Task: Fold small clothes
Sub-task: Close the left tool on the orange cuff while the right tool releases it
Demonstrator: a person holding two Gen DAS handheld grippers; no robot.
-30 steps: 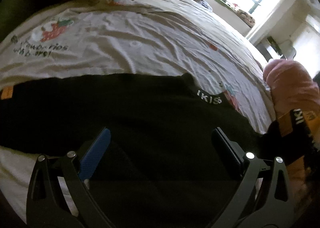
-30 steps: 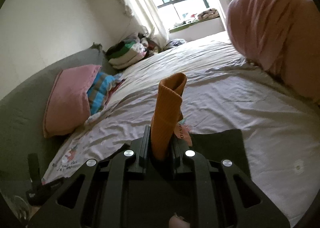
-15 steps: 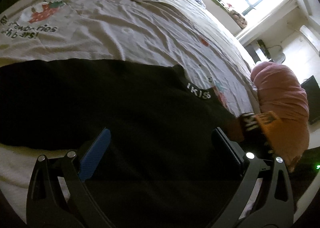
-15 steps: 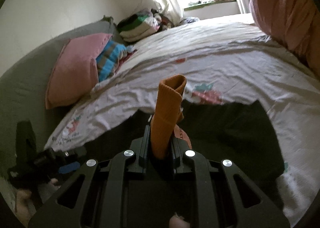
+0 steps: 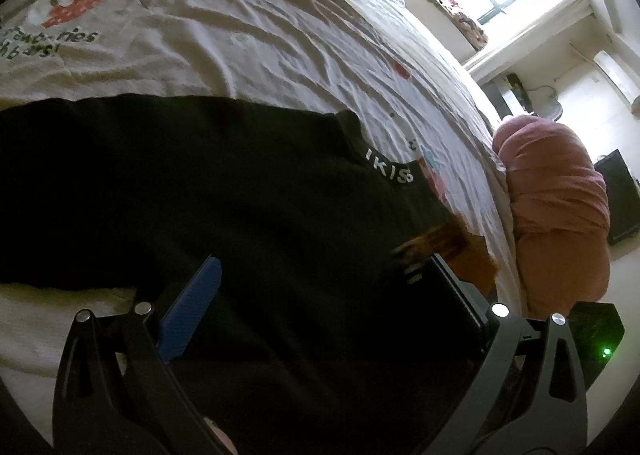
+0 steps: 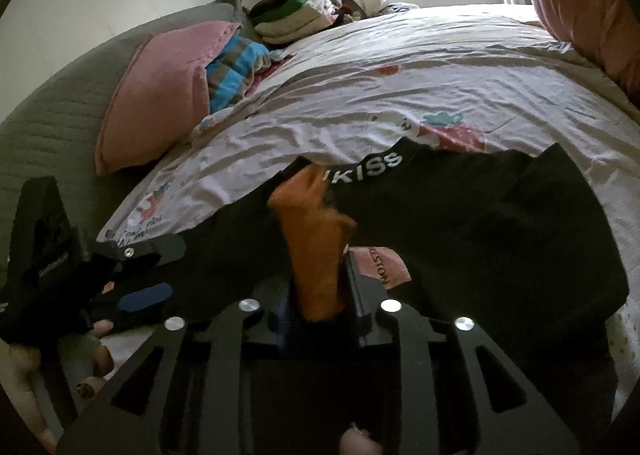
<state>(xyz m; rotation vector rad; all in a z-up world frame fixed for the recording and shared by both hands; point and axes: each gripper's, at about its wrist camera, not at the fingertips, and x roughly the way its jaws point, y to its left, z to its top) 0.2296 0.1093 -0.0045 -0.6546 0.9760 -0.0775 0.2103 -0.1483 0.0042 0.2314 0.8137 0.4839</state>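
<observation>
Wrinkled printed sheet [image 5: 248,51] covers the bed, and your black garment [image 5: 224,191] lies flat across its near part. Your left gripper [image 5: 316,287] hovers over the garment, fingers spread wide. Your right gripper [image 6: 320,287] pinches the orange cuff [image 6: 316,239] just in front of the garment's lettered band [image 6: 368,167].

You can read white letters "IKISS" on the black garment's [image 6: 460,215] band [image 6: 376,167], just beyond the orange cuff pinched in your right gripper [image 6: 320,295]. Right of those fingers, a pink label [image 6: 380,267] shows "ESTO", partly hidden. Beyond your left gripper [image 5: 320,295], the bedsheet [image 5: 240,35] print [image 5: 48,41] ends in "ries".
</observation>
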